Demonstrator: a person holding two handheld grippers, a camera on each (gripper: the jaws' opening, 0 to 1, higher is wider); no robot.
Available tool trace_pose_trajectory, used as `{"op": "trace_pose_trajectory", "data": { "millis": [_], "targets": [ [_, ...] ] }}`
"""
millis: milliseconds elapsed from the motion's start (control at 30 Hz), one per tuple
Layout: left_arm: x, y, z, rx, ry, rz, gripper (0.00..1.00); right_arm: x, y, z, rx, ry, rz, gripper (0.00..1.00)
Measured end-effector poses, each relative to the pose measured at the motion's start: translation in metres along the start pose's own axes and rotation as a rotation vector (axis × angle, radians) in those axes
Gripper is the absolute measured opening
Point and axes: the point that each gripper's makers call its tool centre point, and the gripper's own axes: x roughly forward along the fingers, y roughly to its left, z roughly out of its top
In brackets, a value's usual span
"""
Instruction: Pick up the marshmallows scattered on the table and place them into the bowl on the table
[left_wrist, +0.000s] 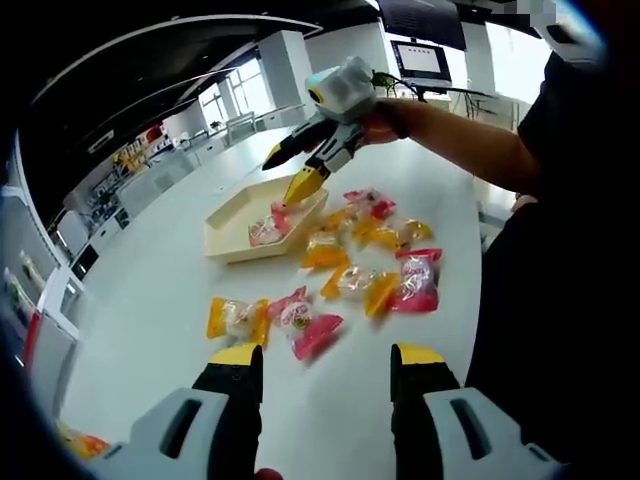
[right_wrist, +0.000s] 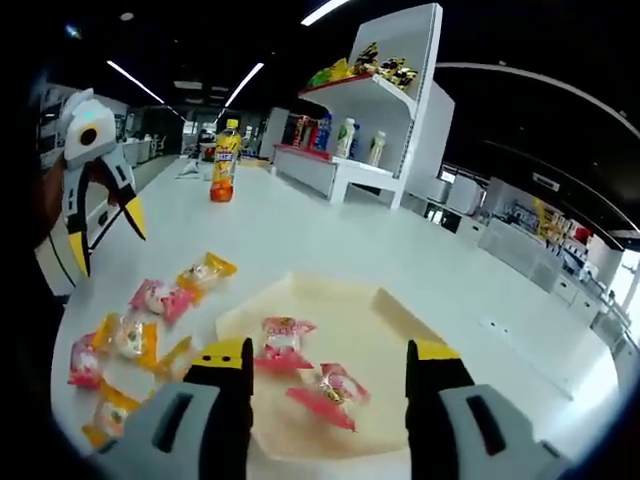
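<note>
Crinkly pink and yellow marshmallow packets (left_wrist: 375, 262) lie clustered on the white table (left_wrist: 160, 300) beside my beige hexagonal bowl (right_wrist: 330, 375), two already inside. Both my jaws hang open and empty: right gripper (right_wrist: 330, 362) over the bowl, left gripper (left_wrist: 325, 360) near the pink packet (left_wrist: 303, 322). I judge slippery wrappers could squirt out or get nudged off the table's edge.

— What is seen past the table's far end?
— A bottle (right_wrist: 225, 160) with an orange label is stood upright there; a white shelf unit (right_wrist: 375, 120) stocked with bottles and packets is placed behind it — a monitor (left_wrist: 420, 62) is mounted elsewhere
</note>
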Motion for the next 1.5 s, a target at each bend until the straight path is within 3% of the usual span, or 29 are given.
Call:
{"op": "trace_pose_trajectory", "data": {
  "millis": [1500],
  "targets": [
    [0.003, -0.001, 0.002, 0.012, 0.012, -0.008, 0.5, -0.008, 0.009, -0.009, 0.015, 0.036, 0.008, 0.58]
  ]
}}
